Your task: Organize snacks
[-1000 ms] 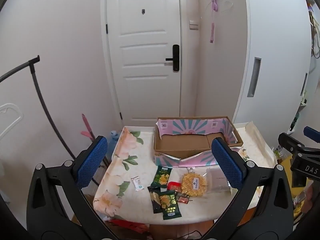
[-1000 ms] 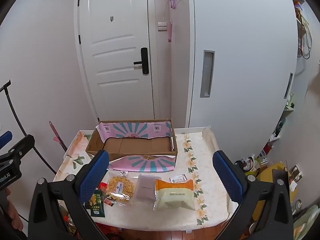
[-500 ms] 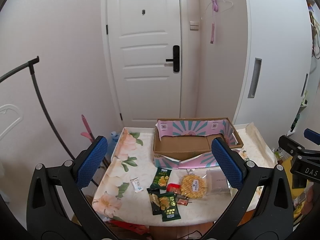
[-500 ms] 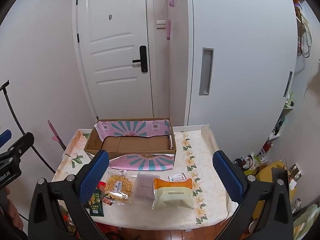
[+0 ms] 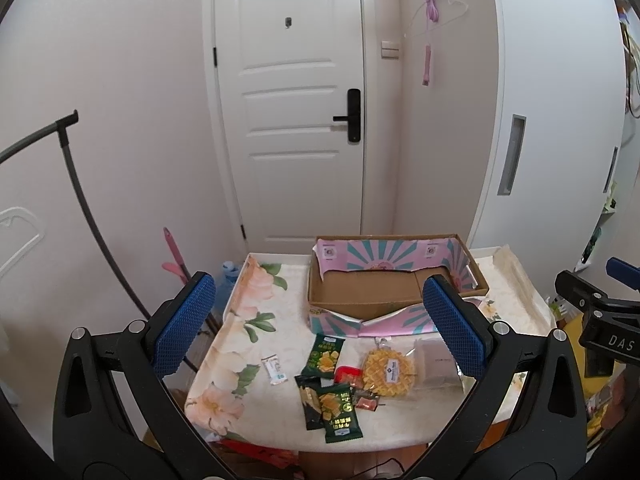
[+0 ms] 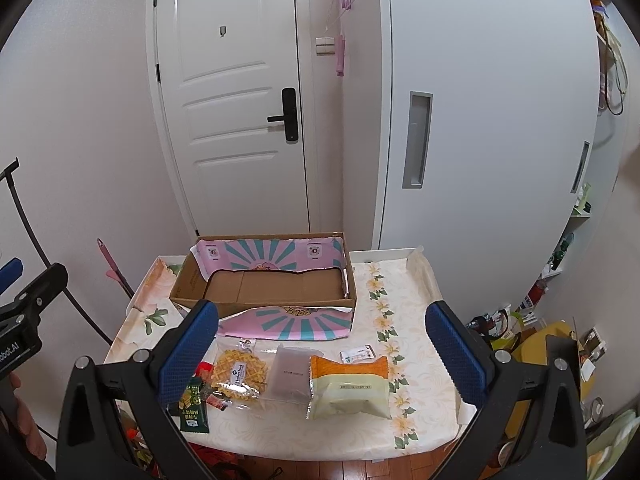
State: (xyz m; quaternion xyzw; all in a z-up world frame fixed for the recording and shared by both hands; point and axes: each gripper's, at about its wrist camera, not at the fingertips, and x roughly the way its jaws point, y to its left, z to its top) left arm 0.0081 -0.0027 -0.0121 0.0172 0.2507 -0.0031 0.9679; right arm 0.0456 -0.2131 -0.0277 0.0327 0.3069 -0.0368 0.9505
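both views have crept nearer the table (image 5: 256,344); both grippers' jaws gape wide, holding nothing.

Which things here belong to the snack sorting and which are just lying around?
For the job: cardboard box, waffle pack, orange and white bread pack, green snack packets, grey pouch.
Lying about: pink jump rope, blue bottle.

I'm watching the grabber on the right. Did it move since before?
Yes. The right gripper crept forward and lower: the cardboard box sits slightly lower and nearer in its view.
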